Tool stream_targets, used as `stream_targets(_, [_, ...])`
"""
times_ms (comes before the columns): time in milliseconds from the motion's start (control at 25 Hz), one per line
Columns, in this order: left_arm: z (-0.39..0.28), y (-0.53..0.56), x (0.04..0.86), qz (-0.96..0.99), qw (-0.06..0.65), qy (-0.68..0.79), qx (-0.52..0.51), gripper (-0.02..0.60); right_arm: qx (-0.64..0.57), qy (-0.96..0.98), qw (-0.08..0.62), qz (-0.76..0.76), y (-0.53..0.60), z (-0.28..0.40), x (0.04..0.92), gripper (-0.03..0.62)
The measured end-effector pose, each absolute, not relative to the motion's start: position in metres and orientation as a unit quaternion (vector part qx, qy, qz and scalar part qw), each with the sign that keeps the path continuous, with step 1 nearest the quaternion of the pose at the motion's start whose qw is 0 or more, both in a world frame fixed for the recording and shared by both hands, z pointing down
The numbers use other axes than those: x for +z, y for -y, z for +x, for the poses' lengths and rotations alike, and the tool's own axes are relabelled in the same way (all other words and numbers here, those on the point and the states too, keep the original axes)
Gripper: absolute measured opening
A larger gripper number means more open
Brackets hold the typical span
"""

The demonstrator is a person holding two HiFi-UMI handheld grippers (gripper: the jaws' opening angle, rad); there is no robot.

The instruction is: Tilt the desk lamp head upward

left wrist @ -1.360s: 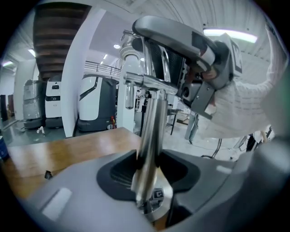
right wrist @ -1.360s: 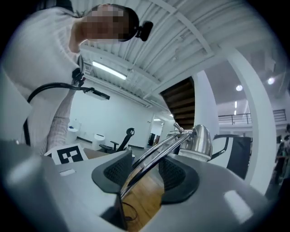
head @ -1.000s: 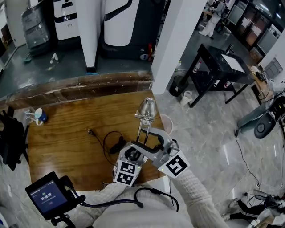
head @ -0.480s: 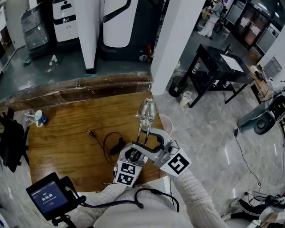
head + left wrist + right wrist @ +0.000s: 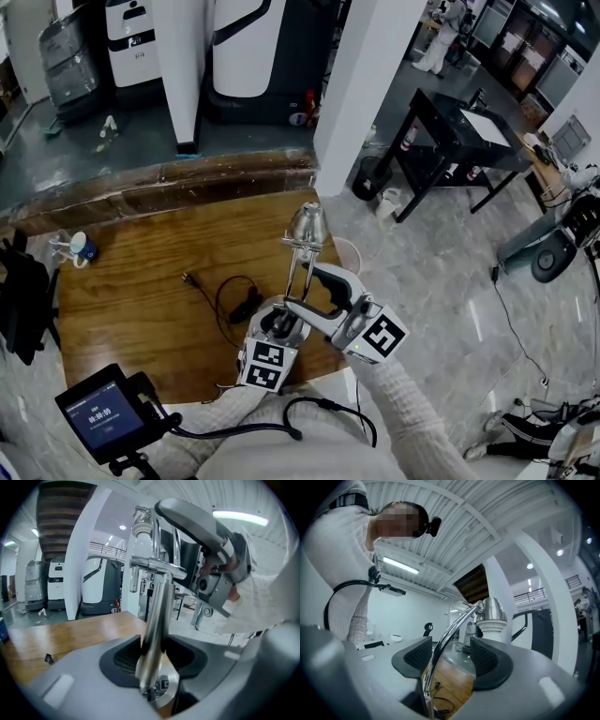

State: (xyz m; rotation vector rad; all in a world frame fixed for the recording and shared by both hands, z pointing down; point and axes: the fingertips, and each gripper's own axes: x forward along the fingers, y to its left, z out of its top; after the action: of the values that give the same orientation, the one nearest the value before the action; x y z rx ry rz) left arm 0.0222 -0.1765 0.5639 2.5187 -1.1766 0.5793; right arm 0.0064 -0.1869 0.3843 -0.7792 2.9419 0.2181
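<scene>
A chrome desk lamp stands near the right edge of the wooden table (image 5: 131, 300). Its bell-shaped head (image 5: 307, 225) (image 5: 492, 613) tops a thin curved arm (image 5: 296, 277) (image 5: 446, 641). My left gripper (image 5: 274, 330) (image 5: 154, 654) is shut on the lamp's lower stem (image 5: 157, 616), just above the round base. My right gripper (image 5: 323, 292) (image 5: 450, 657) sits higher, astride the curved arm below the head. Its jaws are opening, and the arm runs between the pads (image 5: 417, 656) with a gap on each side.
A black cable (image 5: 230, 298) with its plug (image 5: 188, 277) lies on the table left of the lamp. A small blue-and-white cup (image 5: 82, 246) sits at the far left. A screen device (image 5: 98, 412) hangs at lower left. The table's right edge drops to a marble floor.
The right gripper's jaws have spread wider off the lamp arm, and its marker cube has shifted a little right and up. The left gripper and the lamp have hardly moved.
</scene>
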Motion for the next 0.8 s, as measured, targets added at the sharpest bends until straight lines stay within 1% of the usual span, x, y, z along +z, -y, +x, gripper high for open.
stream_targets(160, [0.022, 0.173, 0.561, 0.881, 0.158, 0.404, 0.191, 0.163, 0.036, -0.951, 0.050, -0.304, 0.186, 0.026, 0.394, 0.242])
stream_targets(360, [0.015, 0.168, 0.558, 0.885, 0.162, 0.403, 0.170, 0.164, 0.006, -0.929, 0.076, -0.363, 0.179, 0.046, 0.398, 0.201])
stream_targets(440, [0.014, 0.166, 0.556, 0.885, 0.159, 0.402, 0.173, 0.164, 0.001, -0.923, 0.077, -0.378, 0.174, 0.050, 0.397, 0.170])
stream_targets(560, [0.008, 0.157, 0.551, 0.887, 0.149, 0.402, 0.173, 0.163, 0.005, -0.912, 0.059, -0.407, 0.158, 0.055, 0.398, 0.178])
stream_targets(720, [-0.003, 0.148, 0.543, 0.889, 0.135, 0.403, 0.169, 0.143, 0.006, -0.877, 0.012, -0.480, 0.136, 0.056, 0.422, 0.161])
stream_targets(760, [-0.005, 0.148, 0.542, 0.889, 0.134, 0.403, 0.169, 0.141, 0.007, -0.870, -0.003, -0.492, 0.133, 0.054, 0.428, 0.152])
stream_targets(800, [-0.005, 0.146, 0.541, 0.890, 0.133, 0.402, 0.170, 0.134, 0.013, -0.864, -0.020, -0.504, 0.129, 0.051, 0.432, 0.108])
